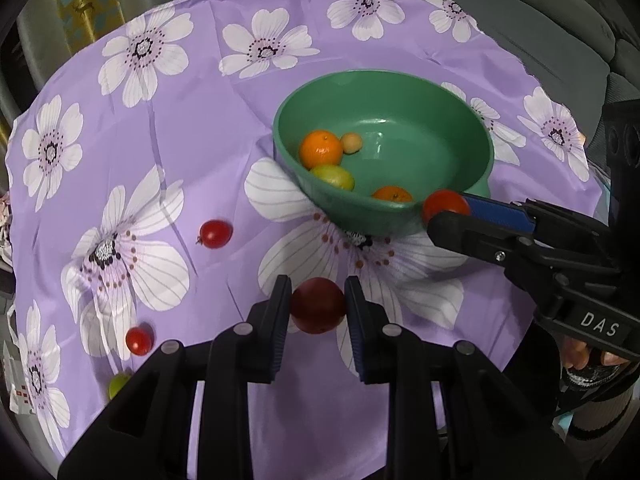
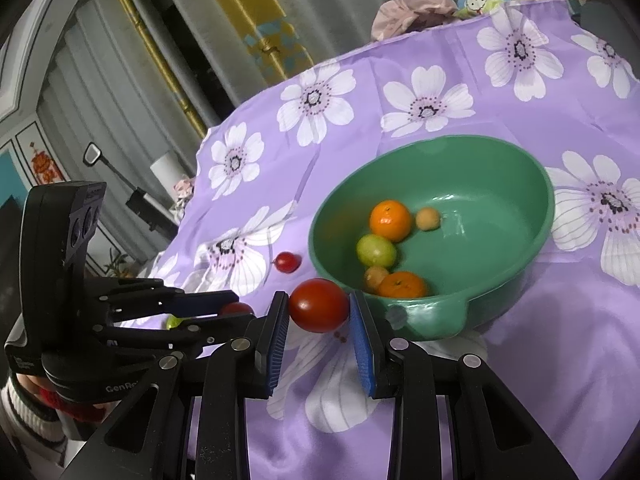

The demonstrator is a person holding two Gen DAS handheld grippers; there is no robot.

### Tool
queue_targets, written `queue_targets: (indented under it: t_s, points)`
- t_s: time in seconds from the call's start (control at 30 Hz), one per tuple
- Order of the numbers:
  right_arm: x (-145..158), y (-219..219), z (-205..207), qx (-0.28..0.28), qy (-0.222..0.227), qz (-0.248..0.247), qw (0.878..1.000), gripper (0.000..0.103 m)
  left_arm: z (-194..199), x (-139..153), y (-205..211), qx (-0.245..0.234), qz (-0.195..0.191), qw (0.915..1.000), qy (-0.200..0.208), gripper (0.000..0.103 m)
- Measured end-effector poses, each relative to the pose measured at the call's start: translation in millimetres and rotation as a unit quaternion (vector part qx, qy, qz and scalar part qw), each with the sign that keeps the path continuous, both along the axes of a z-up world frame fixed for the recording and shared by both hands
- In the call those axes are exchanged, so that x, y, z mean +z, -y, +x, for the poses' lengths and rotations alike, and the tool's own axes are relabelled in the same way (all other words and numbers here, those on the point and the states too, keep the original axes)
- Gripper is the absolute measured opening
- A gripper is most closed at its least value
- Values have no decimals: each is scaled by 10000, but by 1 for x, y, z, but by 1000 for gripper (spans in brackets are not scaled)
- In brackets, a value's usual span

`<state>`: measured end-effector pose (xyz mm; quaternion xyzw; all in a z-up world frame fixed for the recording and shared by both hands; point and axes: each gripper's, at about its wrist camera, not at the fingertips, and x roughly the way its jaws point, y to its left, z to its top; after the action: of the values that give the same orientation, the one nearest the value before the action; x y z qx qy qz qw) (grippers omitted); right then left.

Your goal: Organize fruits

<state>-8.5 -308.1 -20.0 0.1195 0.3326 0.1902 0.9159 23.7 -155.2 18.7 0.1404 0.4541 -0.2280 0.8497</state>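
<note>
A green bowl [image 1: 440,120] [image 2: 500,288] sits on the purple flowered cloth and holds two oranges [image 1: 321,149] [image 2: 390,220], a green fruit [image 1: 334,177] [image 2: 376,250] and small tan fruits [image 2: 428,219]. My left gripper [image 1: 318,312] is shut on a dark red plum [image 1: 318,311] just above the cloth. My right gripper [image 2: 319,306] is shut on a red tomato [image 2: 319,305] [image 1: 445,204] beside the bowl's near rim. Loose on the cloth lie two cherry tomatoes [image 1: 216,233] [image 1: 139,340] and a green fruit [image 1: 119,385].
The purple cloth [image 1: 200,120] covers a round table, dropping off at its edges. Grey cushions [image 1: 540,20] lie beyond the far right edge. Curtains [image 2: 180,40] and crumpled cloths [image 2: 416,12] are behind the table.
</note>
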Motion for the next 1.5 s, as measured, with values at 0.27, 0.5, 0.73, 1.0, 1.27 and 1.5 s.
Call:
queue_targets:
  t_s: [0.27,0.5,0.73,1.0,1.27,1.5]
  points:
    - [2,7,3,-87,70,42,9999,32,7,5,9,-47,-9,9999,117,27]
    - [3,11,9,-121,104,52,9999,32,11,7,19,-179,-31,9997,155,27]
    - [5,17,13,-195,147,42,9997,32,19,18,30,-304,-121,9990,318,27]
    - [8,24,18,-298,201,60,9993,32,27,19,44,-431,-140,9983,363,27]
    - [6,30,22,-372,185,39,9991,32,36,16,58,-516,-172,9979,354,27]
    - [6,33,24,-426,180,-48,9989,32,43,11,62,-505,-134,9981,317,27]
